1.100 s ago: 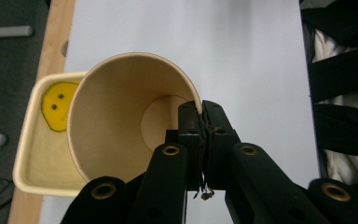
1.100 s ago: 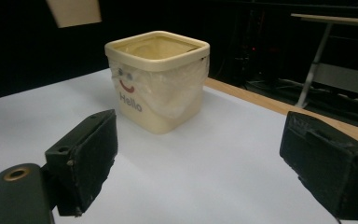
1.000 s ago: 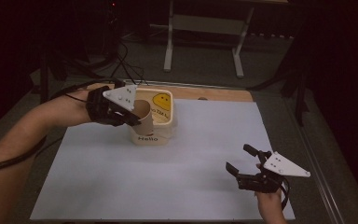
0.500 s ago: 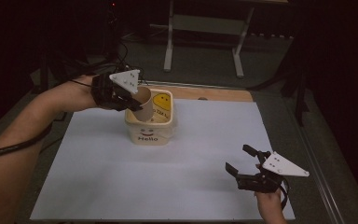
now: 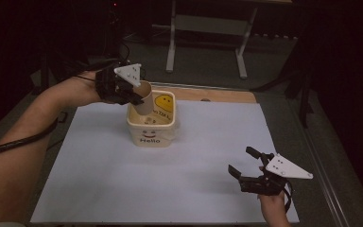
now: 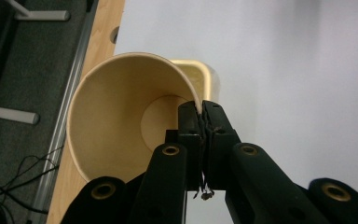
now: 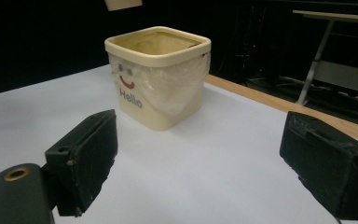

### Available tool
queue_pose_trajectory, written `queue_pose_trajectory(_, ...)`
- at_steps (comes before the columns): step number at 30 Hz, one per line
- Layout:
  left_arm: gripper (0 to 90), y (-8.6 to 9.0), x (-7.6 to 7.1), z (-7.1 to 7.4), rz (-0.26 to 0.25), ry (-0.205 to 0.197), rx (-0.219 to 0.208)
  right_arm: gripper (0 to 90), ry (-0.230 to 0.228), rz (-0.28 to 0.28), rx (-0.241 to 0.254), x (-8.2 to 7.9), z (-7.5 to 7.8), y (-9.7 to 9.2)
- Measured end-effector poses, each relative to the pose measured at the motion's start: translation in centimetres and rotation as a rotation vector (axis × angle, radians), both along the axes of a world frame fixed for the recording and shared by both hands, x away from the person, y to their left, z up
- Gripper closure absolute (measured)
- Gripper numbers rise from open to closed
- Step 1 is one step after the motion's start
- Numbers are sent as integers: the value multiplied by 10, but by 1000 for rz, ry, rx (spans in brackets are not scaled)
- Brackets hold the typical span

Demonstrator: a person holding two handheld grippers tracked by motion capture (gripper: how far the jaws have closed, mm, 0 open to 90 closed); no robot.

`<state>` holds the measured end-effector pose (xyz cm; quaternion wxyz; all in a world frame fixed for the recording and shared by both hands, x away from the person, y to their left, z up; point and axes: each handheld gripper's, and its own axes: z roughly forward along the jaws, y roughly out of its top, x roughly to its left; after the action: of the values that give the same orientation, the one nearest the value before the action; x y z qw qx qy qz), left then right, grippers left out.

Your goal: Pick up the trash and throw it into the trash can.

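The left gripper [image 6: 200,122] has its jaws clamped on the rim of a paper cup [image 6: 121,116], one jaw inside the wall and one outside, so the cup's open mouth faces the gripper's camera and its round bottom shows deep within. In the high view this gripper [image 5: 131,96] holds the cup [image 5: 144,97] tilted over the near-left corner of a cream square tub [image 5: 152,132]; whether the cup touches the tub's rim I cannot tell. The tub stands upright on a white sheet [image 5: 170,179] that covers the counter [image 5: 217,94], toward the sheet's far side. Its front wall carries a smiling face and the word "Hello", and a yellow smiley shows on the inside of its far wall.

The right gripper [image 5: 248,165] hovers near the sheet's near-right corner, well apart from the tub, with its jaws wide apart and nothing between them. Along those jaws [image 7: 200,163] the tub [image 7: 161,84] stands ahead, a thin clear film wrapped around its outer wall, and the bottom of the cup [image 7: 123,4] shows above it at the top edge.

Beyond the counter's wooden far edge, a metal stand [image 5: 208,28] rests on the dark floor [image 5: 264,56].
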<state>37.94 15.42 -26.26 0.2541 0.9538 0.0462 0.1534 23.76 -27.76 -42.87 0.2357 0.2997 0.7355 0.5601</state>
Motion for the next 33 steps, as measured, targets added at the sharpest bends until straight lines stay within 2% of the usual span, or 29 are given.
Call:
queue_pose_trajectory(7, 888, -2, 14, -5, 26, 8, -4, 112, 6, 1, -4, 0, -1, 0)
queue_pose_trajectory(14, 887, -10, 25, -11, 28, 10, 3, 112, 5, 0, -7, 0, -1, -1)
queue_pose_trajectory(15, 887, -11, 27, -13, 35, 12, -3, 112, 6, 0, -7, 0, -1, -1)
queue_pose_trajectory(19, 885, -15, 34, -20, 35, 9, 20, 112, 5, 0, -8, 0, -1, -1)
queue_pose_trajectory(21, 885, -15, 37, -23, 48, 14, 9, 112, 6, 2, -7, 0, -1, -1)
queue_pose_trajectory(25, 885, -17, 43, -30, 52, 21, 23, 112, 7, 1, -10, 0, -1, -1)
queue_pose_trajectory(29, 881, -18, 47, -34, 70, 20, 18, 112, 9, 1, -10, 1, -2, -2)
queue_pose_trajectory(30, 848, -17, 48, -34, 82, 31, -8, 112, 8, 2, -10, 1, -2, -1)
queue_pose_trajectory(31, 803, -17, 48, -34, 82, 31, -8, 112, 8, 2, -10, 1, -2, -1)
queue_pose_trajectory(32, 803, -17, 49, -34, 92, 43, -26, 112, 7, 1, -12, 1, -2, -1)
queue_pose_trajectory(33, 739, -16, 49, -34, 101, 42, -29, 112, 8, 3, -10, 1, -2, -1)
